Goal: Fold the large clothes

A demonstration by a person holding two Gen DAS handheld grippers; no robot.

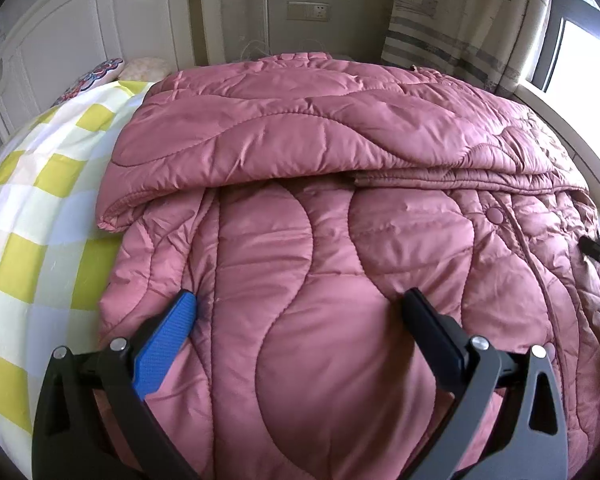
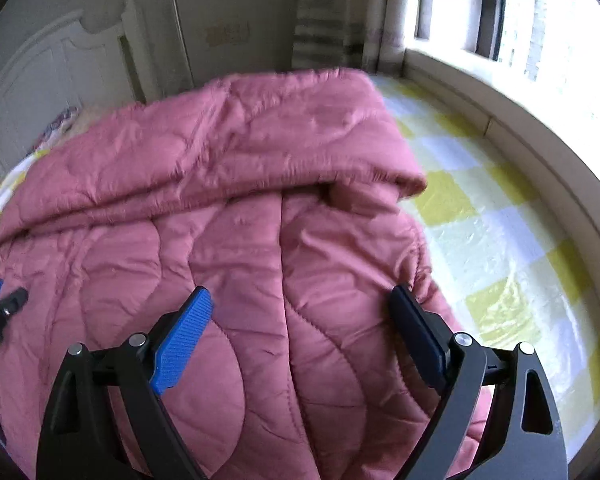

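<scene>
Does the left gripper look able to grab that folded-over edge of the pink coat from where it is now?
Probably yes. The left gripper is open above the pink coat, and the folded-over edge lies ahead of its fingertips with nothing between.

A yellow, white and pale-blue checked bedsheet (image 1: pixel 40 216) covers the bed. A white carved wooden headboard (image 1: pixel 72 32) stands behind a floral embroidered pillow (image 1: pixel 96 76). A striped printed curtain (image 1: pixel 460 20) hangs beside the bright window (image 2: pixel 540 24).

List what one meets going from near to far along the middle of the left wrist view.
left tool → pink quilted coat → its folded-over upper layer → wall socket.
</scene>
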